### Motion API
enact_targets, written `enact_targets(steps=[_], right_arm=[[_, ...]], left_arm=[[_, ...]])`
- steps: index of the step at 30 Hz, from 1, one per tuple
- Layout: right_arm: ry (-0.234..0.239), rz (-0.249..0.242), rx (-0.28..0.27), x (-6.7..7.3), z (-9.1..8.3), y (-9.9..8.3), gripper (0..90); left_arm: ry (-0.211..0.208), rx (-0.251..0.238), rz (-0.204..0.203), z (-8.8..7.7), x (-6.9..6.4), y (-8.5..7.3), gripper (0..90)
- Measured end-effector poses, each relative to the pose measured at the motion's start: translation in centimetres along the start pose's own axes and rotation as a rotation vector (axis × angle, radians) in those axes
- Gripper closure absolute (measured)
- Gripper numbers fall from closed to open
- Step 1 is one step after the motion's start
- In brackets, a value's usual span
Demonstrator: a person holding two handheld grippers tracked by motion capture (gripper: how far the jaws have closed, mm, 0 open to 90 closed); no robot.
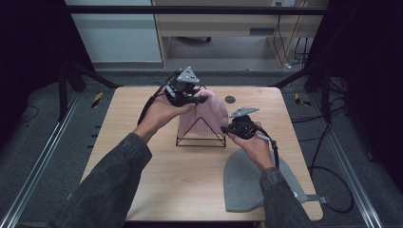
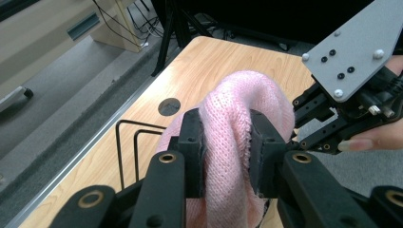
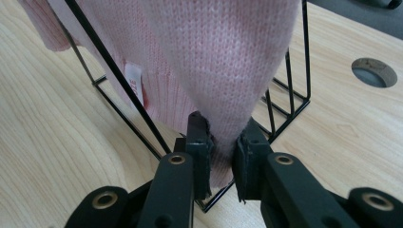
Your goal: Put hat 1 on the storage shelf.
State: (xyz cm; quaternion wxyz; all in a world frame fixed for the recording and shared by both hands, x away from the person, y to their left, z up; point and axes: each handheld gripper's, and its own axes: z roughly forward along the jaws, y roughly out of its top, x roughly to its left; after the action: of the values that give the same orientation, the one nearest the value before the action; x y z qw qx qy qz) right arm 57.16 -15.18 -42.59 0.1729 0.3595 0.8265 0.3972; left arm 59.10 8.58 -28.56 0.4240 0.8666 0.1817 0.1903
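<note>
From up high, the pink hat (image 1: 209,114) is draped over a black wire stand (image 1: 201,137) near the middle of the wooden bench (image 1: 180,185), with both grippers on it. The left gripper (image 1: 202,98) has its fingers clamped on the top of the hat, and the left gripper view shows a fat roll of fuzzy knit squeezed between the fingers (image 2: 192,147). The right gripper (image 1: 227,129) is pinching the hat's lower edge; its own view shows the pads tight on a thin fold right by the stand's base rods, plus a small label (image 3: 134,85) inside the hat. A grey hat (image 1: 247,185) lies flat at the bench's near right corner. The left half of the bench is bare wood.
</note>
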Motion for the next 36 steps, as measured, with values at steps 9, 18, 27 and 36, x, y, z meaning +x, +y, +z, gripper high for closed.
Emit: enact_targets(steps=[9,18,27,36], right_arm=[[-0.001,0.013,0.003,0.0,0.0,-0.5,74.3],[-0.039,0.055,-0.017,-0.4,-1.7,-1.8,58.4],[-0.074,0.077,-0.023,-0.9,-3.6,-4.2,58.0],[-0.115,0.122,-0.038,-1.3,-5.1,-6.8,55.8]], left_arm=[[-0.008,0.004,-0.007,0.3,-0.3,-0.3,70.9],[-0.012,0.025,-0.016,0.9,-0.5,-0.9,70.8],[-0.024,0.048,-0.042,1.2,-0.8,-2.0,70.5],[-0.039,0.065,-0.085,1.6,-0.7,-3.6,69.8]])
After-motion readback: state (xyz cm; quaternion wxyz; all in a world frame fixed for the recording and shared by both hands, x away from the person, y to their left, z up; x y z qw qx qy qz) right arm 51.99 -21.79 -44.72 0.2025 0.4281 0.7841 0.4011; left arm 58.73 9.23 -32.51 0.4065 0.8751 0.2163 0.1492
